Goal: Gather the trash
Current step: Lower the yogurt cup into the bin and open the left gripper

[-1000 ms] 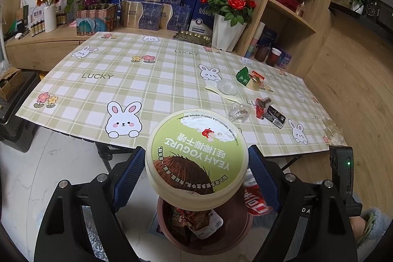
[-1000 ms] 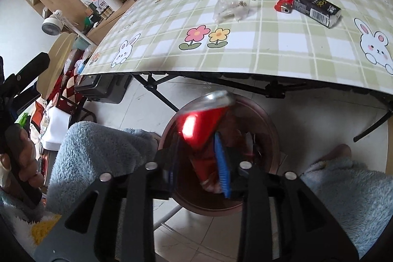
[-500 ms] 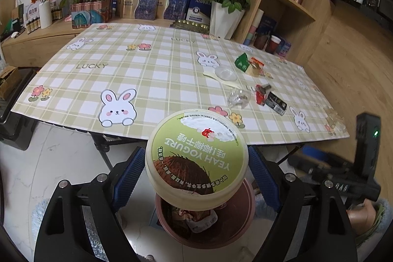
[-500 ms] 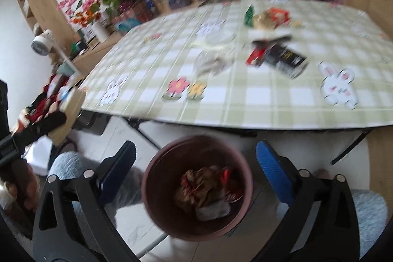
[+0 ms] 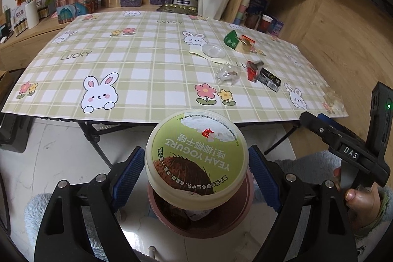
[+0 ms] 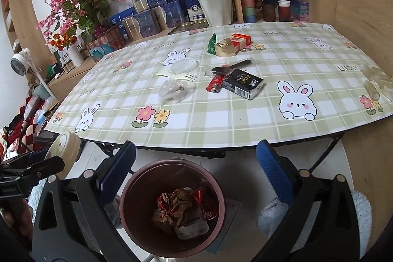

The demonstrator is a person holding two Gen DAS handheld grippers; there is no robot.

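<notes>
My left gripper (image 5: 195, 151) is shut on a round green-lidded yogurt tub (image 5: 196, 163), held just above a brown trash bin (image 5: 242, 213) on the floor. The tub (image 6: 65, 151) also shows at the left edge of the right wrist view. My right gripper (image 6: 195, 147) stands wide open with nothing between its fingers, above the bin (image 6: 172, 162), which holds crumpled wrappers and a red can (image 6: 203, 198). On the checked table lie a black cigarette box (image 6: 243, 86), a red lighter (image 6: 215, 86), a black spoon (image 6: 231, 66), a clear wrapper (image 6: 173, 90) and a clear lid (image 6: 184, 65).
A green packet (image 6: 211, 43) and a gold-and-red pack (image 6: 233, 43) lie farther back, clear plastic (image 6: 375, 80) at the table's right edge. Behind the table stand a white vase of roses (image 6: 213, 4), gift boxes and wooden shelves. Folding table legs (image 5: 98, 139) stand near the bin.
My right gripper opened and let the red can fall into the bin, then rose and tilted up toward the table. The left gripper sank a little toward the bin with the tub.
</notes>
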